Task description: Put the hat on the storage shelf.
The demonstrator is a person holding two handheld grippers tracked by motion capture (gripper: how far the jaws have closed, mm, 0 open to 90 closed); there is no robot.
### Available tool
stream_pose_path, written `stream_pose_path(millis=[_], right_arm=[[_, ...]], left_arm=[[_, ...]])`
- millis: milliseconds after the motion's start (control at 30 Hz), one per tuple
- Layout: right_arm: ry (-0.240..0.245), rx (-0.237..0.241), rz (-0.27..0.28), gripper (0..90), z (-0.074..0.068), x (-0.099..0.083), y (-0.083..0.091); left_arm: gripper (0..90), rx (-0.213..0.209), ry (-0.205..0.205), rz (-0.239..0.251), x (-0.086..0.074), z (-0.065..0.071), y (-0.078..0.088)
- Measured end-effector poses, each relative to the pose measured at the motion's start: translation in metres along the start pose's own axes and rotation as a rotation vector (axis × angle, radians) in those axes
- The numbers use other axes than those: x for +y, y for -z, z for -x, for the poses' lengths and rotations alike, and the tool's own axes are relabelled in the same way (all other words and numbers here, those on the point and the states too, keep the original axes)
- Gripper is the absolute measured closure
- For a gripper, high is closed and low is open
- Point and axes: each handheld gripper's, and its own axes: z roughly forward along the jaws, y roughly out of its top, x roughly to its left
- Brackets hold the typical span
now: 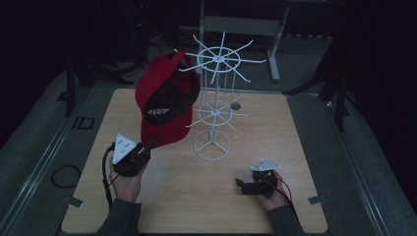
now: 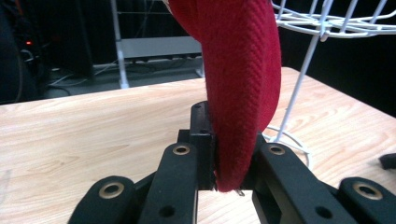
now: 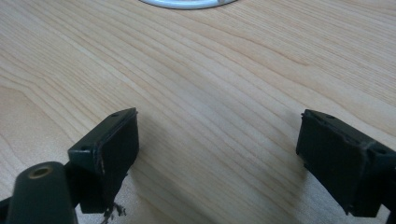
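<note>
The left tool (image 1: 147, 147) was clamped on the brim of a red baseball cap (image 1: 164, 98), at about 10 o'clock from the centre of the wooden bench (image 1: 196, 196). In the left gripper view the brim (image 2: 240, 93) stood on edge between the two black jaws, pinched tight, its lower edge just above the bench surface. The cap was raised off the bench and tilted, its dark inside and a label facing the camera in the high view.

A white wire display rack (image 1: 216, 98) stood just right of the cap, near the bench centre toward 12 o'clock. Its upper spoked ring touched or closely overlapped the cap's crown; contact could not be confirmed. The rack's ring base (image 1: 211, 145) rested on the bench at 3 o'clock from the left tool.

The right tool (image 1: 239, 184) lay low over the bench at about 4 o'clock, jaws spread wide and empty, with bare wood between them (image 3: 219, 140). A metal frame (image 1: 241, 24) stood on the floor beyond the bench at 12 o'clock.
</note>
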Motion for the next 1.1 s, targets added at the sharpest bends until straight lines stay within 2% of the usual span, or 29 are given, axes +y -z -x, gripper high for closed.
stream_pose_path(millis=[133,167,333,433,533,800,967,1100], right_arm=[[0.000,0.000,0.000,12.9,0.000,0.000,0.000],[0.000,0.000,0.000,12.9,0.000,0.000,0.000],[0.001,0.001,-0.001,12.9,0.000,0.000,0.000],[0.000,0.001,0.000,12.9,0.000,0.000,0.000],[0.000,0.001,0.000,12.9,0.000,0.000,0.000],[0.000,0.001,0.000,12.9,0.000,0.000,0.000],[0.000,0.001,0.000,12.9,0.000,0.000,0.000],[0.000,0.001,0.000,12.9,0.000,0.000,0.000]], left_arm=[[80.9,-0.016,-0.020,-0.005,0.000,0.001,-0.001],[79.2,-0.009,-0.026,-0.004,0.000,0.002,-0.001],[59.7,-0.028,-0.027,0.000,0.004,0.002,0.001],[53.7,-0.032,-0.025,-0.002,0.005,0.001,0.002],[49.2,-0.040,-0.009,-0.027,0.006,-0.003,0.002],[45.4,-0.076,0.059,-0.051,0.003,-0.015,0.001],[44.1,-0.081,0.079,-0.070,0.002,-0.022,0.002],[44.1,-0.076,0.073,-0.066,0.001,-0.025,0.005]])
